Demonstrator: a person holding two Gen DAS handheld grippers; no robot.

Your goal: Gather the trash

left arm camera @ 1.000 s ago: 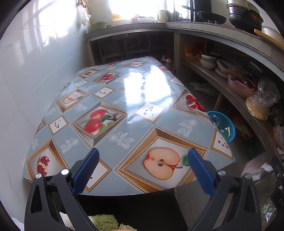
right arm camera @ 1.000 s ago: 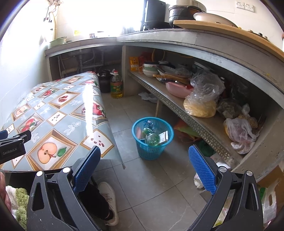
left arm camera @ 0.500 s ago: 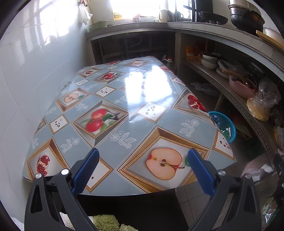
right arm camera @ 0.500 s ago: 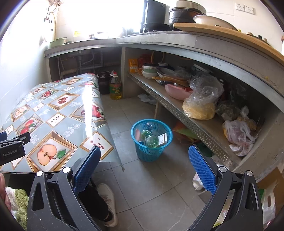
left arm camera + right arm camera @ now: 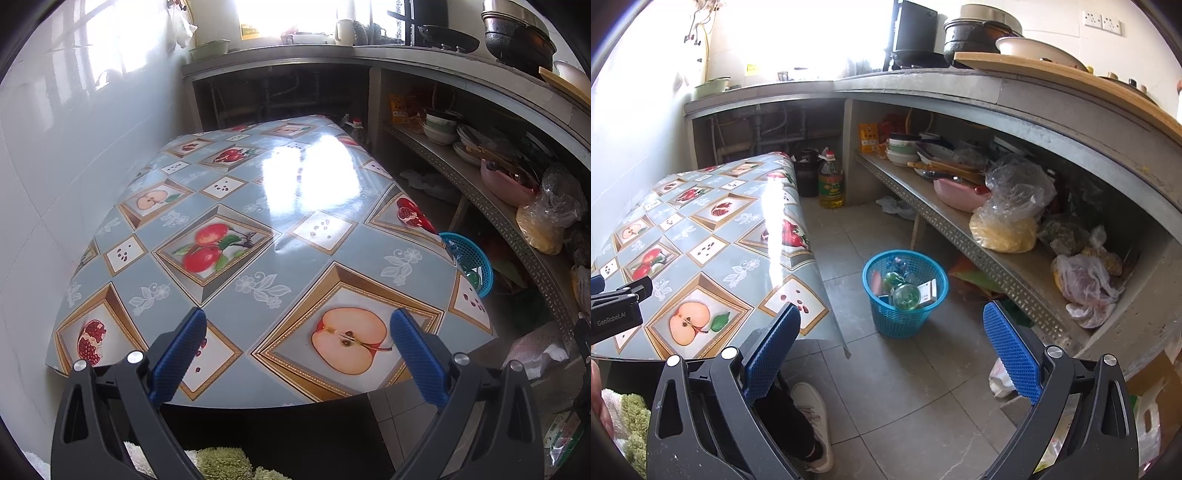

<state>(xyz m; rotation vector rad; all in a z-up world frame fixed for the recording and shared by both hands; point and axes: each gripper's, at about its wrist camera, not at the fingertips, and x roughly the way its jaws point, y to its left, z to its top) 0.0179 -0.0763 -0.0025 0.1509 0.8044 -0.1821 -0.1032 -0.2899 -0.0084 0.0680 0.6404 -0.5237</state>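
The left gripper [image 5: 298,345] is held above the near edge of a table [image 5: 258,206], its blue-padded fingers [image 5: 180,354] spread wide with nothing between them. The table is covered by a glossy cloth printed with apples and pomegranates, and a bright glare is seen on its far half.

The right gripper [image 5: 889,343] is held over the tiled floor [image 5: 897,376] to the right of the table, its fingers [image 5: 1012,350] likewise spread apart and empty. Just beyond its fingertips a blue basket [image 5: 905,321] is seen standing on the floor, between the hanging tablecloth edge and a low shelf [image 5: 960,232]. Trash is held inside the basket: a green glass bottle [image 5: 905,295], a small carton [image 5: 929,291] and other scraps that cannot be told apart. In the left view only the rim of the basket [image 5: 474,258] is shown past the table's right edge.

On the shelf, bowls, a pink basin [image 5: 958,195] and plastic bags [image 5: 1012,206] are stacked. An oil bottle [image 5: 831,181] is stood on the floor at the far end. A white shoe [image 5: 814,417] is seen near the right gripper, beneath the table's near corner.
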